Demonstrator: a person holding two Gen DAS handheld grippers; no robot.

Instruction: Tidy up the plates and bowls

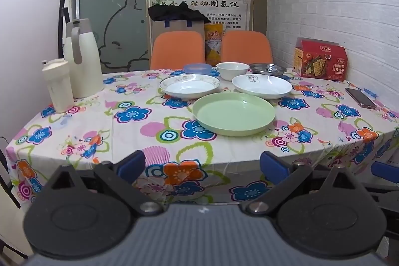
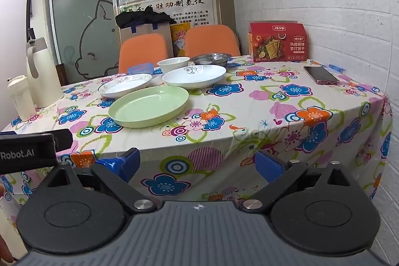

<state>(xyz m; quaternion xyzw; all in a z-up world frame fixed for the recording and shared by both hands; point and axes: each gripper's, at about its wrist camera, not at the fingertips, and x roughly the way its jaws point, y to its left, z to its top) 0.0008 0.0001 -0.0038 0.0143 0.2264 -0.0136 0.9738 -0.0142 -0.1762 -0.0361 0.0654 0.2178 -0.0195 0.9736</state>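
A light green plate (image 1: pixel 234 113) (image 2: pixel 149 106) lies nearest on the flowered tablecloth. Behind it sit a gold-rimmed white plate (image 1: pixel 189 86) (image 2: pixel 125 85) and a white plate with a small drawing (image 1: pixel 261 85) (image 2: pixel 194 76). Further back stand a blue plastic bowl (image 1: pixel 197 68) (image 2: pixel 141 68), a white bowl (image 1: pixel 232 70) (image 2: pixel 173 64) and a steel bowl (image 1: pixel 268 68) (image 2: pixel 211 59). My left gripper (image 1: pixel 202 165) hangs open before the table's front edge, holding nothing. My right gripper (image 2: pixel 197 163) is open too, short of the table.
A white thermos jug (image 1: pixel 82 59) (image 2: pixel 42 71) and a cream tumbler (image 1: pixel 57 85) (image 2: pixel 21 97) stand at the left. A red cracker box (image 1: pixel 320 62) (image 2: pixel 278 43) and a phone (image 1: pixel 360 97) (image 2: pixel 321 75) are at the right by the brick wall. Two orange chairs (image 1: pixel 178 49) stand behind.
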